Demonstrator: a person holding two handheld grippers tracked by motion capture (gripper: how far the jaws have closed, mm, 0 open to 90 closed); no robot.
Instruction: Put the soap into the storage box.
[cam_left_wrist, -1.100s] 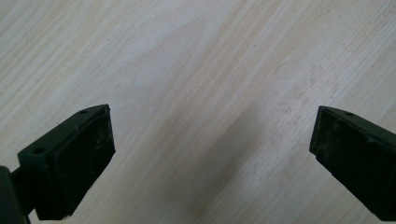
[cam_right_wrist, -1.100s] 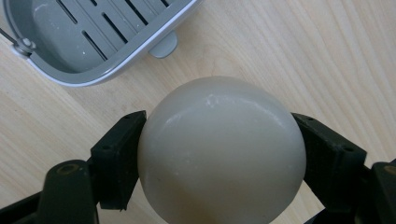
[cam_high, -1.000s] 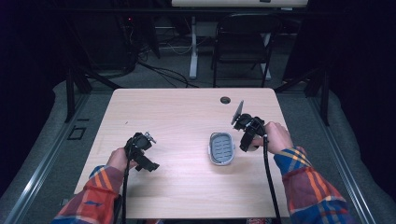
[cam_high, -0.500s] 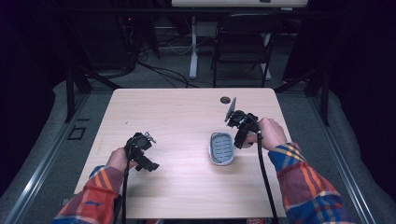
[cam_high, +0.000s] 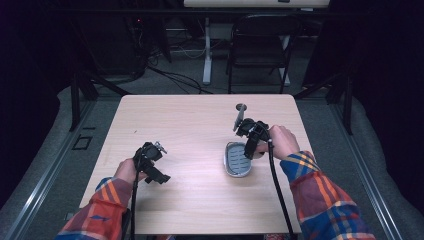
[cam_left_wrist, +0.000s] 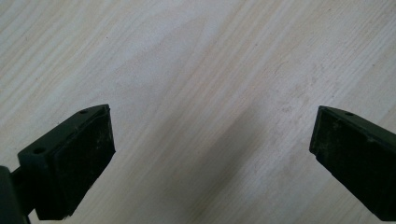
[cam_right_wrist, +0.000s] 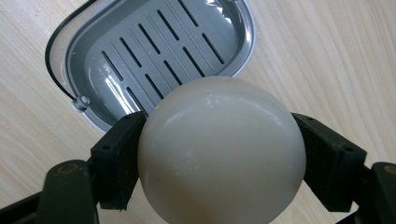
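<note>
Now right gripper (cam_right_wrist: 219, 154) clamps cream soap ball (cam_right_wrist: 222, 149) between both jaws, just above right edge of grey soap dish (cam_high: 238, 159). Left gripper (cam_left_wrist: 212, 149) jaws wide apart over bare table (cam_left_wrist: 196, 70).

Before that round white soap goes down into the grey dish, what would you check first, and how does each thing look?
1. Soap clamped between both jaws of the right gripper: ok.
2. Soap dish empty, slots clear: ok.
3. Soap over the dish: ok, near its edge.
4. Dish flat on the table: ok.
5. Left gripper open and well away from the dish: ok.
6. Firmness of the grip: cannot tell.
</note>
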